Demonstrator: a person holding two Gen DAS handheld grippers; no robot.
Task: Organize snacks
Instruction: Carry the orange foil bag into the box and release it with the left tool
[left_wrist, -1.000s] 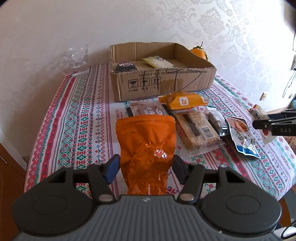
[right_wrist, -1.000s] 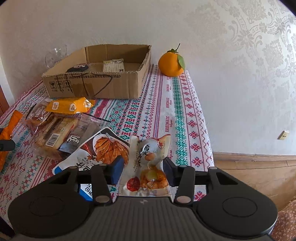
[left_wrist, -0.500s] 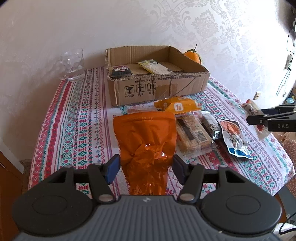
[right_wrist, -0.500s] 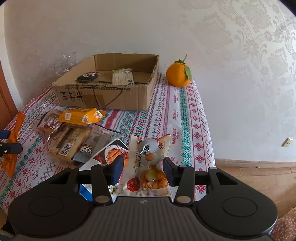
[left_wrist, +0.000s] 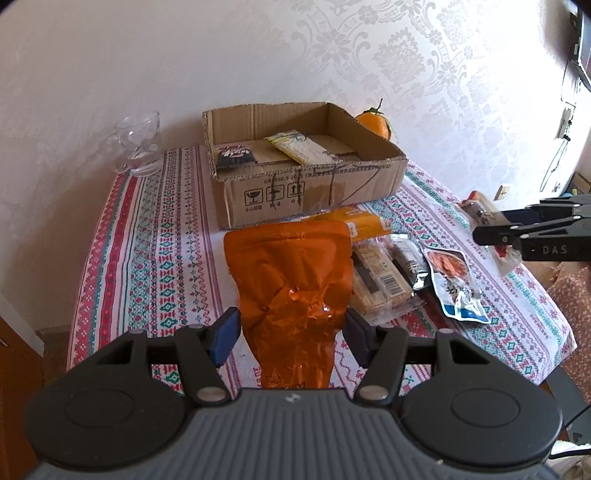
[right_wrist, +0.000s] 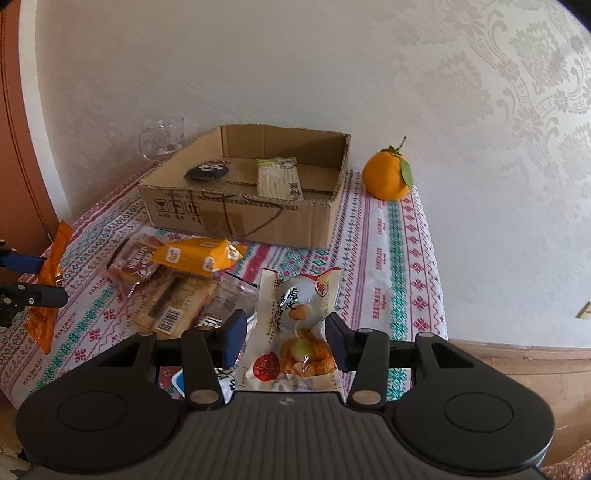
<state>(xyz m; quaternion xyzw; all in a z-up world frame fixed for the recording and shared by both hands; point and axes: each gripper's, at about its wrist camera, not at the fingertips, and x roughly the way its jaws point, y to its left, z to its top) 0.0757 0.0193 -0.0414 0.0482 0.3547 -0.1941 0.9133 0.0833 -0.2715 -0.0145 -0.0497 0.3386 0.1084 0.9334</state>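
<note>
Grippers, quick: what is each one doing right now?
Left gripper: closed on the orange pouch.
Right gripper: closed on the white snack packet.

A table under a red-and-green patterned cloth (left_wrist: 155, 236) carries an open cardboard box (left_wrist: 314, 192), a clear glass cup (left_wrist: 138, 146), a leafy orange (right_wrist: 388, 177) and loose snack packets (left_wrist: 380, 280).

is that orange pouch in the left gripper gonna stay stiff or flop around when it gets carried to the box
Probably floppy: the orange pouch looks creased and crumpled where the left gripper pinches it. Its glossy foil could be slippery. It stands up above the fingers, so it seems light.
</note>
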